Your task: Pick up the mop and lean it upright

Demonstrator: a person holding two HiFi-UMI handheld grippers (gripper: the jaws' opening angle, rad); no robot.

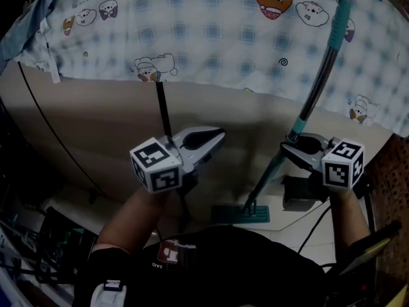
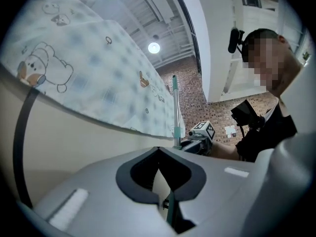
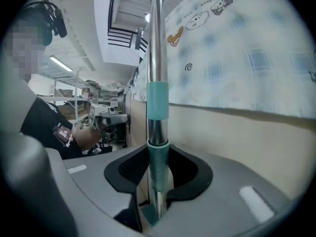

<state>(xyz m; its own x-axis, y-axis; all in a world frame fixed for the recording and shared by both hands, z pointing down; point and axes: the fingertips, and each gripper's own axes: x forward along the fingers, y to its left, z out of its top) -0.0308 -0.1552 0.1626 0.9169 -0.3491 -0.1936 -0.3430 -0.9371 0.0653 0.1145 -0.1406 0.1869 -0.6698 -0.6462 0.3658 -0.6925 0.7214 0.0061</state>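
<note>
The mop stands nearly upright. Its flat teal head (image 1: 239,215) rests on the floor and its steel and teal handle (image 1: 316,88) slants up against the cloth-covered table edge. My right gripper (image 1: 295,146) is shut on the handle low down, at a teal collar (image 3: 158,162). The handle (image 3: 157,58) rises straight out of its jaws. My left gripper (image 1: 217,138) hovers to the left of the mop, shut with nothing in it (image 2: 158,149). From the left gripper view the handle (image 2: 175,107) stands well beyond its jaws.
A table under a blue checked cartoon cloth (image 1: 211,31) fills the far side, with a beige front panel (image 1: 96,126) below. A thin black rod (image 1: 162,107) stands behind my left gripper. A dark box (image 1: 297,194) and cables lie near the mop head.
</note>
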